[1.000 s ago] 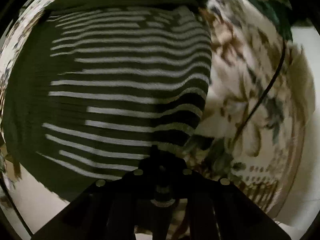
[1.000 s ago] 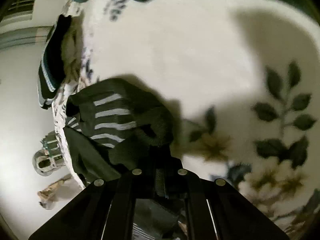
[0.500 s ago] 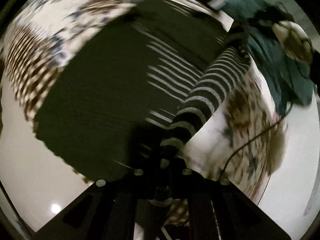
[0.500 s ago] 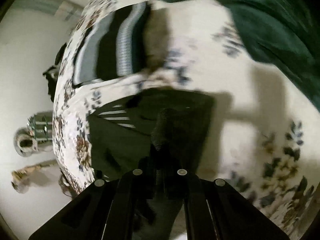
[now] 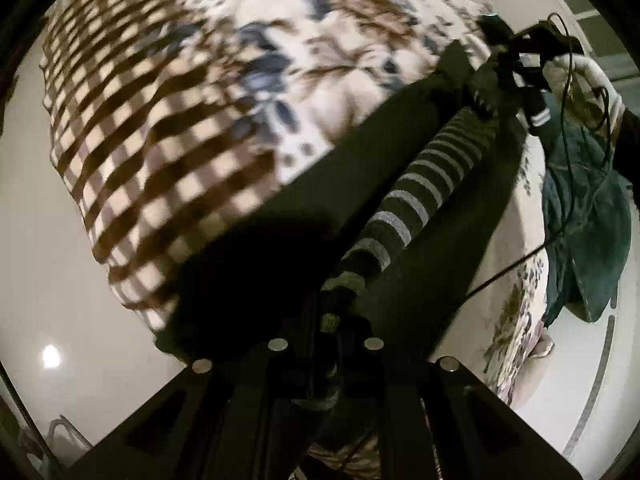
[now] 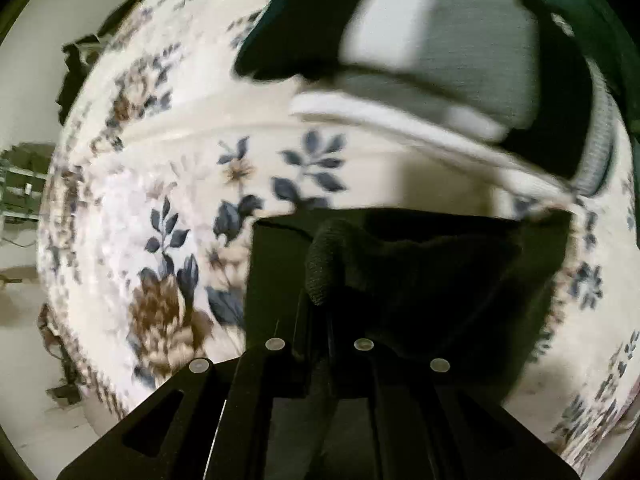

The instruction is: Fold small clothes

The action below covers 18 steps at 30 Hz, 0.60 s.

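A dark green garment with grey-white stripes (image 5: 416, 196) is stretched taut between my two grippers above the floral bed cover (image 5: 320, 52). My left gripper (image 5: 328, 320) is shut on one end of it; the striped part runs away toward the upper right. There the right gripper (image 5: 516, 76) and a white-gloved hand (image 5: 588, 80) hold the other end. In the right wrist view my right gripper (image 6: 320, 300) is shut on a bunched dark fold of the garment (image 6: 420, 276), which hangs over the bed cover (image 6: 160, 200).
A folded grey, white and dark striped garment (image 6: 460, 52) lies on the bed beyond the right gripper. A teal garment (image 5: 584, 224) hangs off the bed edge at right. A black cable (image 5: 520, 260) trails across the cover. Pale floor (image 5: 60, 300) surrounds the bed.
Both grippers have lifted and pulled apart, so the garment went from lying flat to a stretched band. The right view swung toward the folded striped garment.
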Available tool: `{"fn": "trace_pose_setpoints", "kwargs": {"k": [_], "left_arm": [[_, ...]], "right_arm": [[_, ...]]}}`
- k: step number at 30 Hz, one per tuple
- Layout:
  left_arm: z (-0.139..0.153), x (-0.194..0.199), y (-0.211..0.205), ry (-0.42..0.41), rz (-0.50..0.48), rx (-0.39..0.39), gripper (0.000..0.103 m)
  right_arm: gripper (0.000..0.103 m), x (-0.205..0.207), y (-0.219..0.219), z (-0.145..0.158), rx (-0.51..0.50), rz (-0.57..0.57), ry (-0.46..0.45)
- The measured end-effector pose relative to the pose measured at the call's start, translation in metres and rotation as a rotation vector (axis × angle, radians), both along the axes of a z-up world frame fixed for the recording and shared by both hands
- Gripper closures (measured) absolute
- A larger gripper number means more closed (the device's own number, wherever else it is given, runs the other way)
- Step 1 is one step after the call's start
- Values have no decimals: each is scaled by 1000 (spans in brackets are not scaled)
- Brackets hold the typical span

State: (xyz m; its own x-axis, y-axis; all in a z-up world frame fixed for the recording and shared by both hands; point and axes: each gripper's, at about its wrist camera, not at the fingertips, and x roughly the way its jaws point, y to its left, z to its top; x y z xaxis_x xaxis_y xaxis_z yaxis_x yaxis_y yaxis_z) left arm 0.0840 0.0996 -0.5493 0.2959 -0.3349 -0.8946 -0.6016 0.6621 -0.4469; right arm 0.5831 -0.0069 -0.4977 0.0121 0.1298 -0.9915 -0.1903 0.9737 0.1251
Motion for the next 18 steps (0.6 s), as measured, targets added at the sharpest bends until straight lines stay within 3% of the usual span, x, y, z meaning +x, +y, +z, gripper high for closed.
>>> {"fn": "trace_pose_setpoints", "kwargs": {"k": [2, 4, 6, 7, 9, 12, 18], "left_arm": [[-21, -2, 13, 37, 13, -66, 93], [-37, -12, 27, 73, 38, -114, 85], [-41, -26, 40, 110, 42, -116, 71], [-41, -33, 47, 119, 47, -112, 61], [-37, -47, 63, 135, 61, -97, 53], [-23, -48, 77, 126, 37, -67, 53], [6, 15, 47, 14, -125, -21, 53]], "right_arm": [[97, 0, 23, -24, -25, 17, 50], [88, -1, 32, -43, 5, -11, 122], [52, -9, 30, -46, 142, -54, 172], [46, -16, 26, -42, 189, -63, 178], [44, -39, 13, -26, 257, -66, 173], [44, -87, -17, -2, 289, -43, 162], [44, -202, -100, 5, 146, -72, 118]]}}
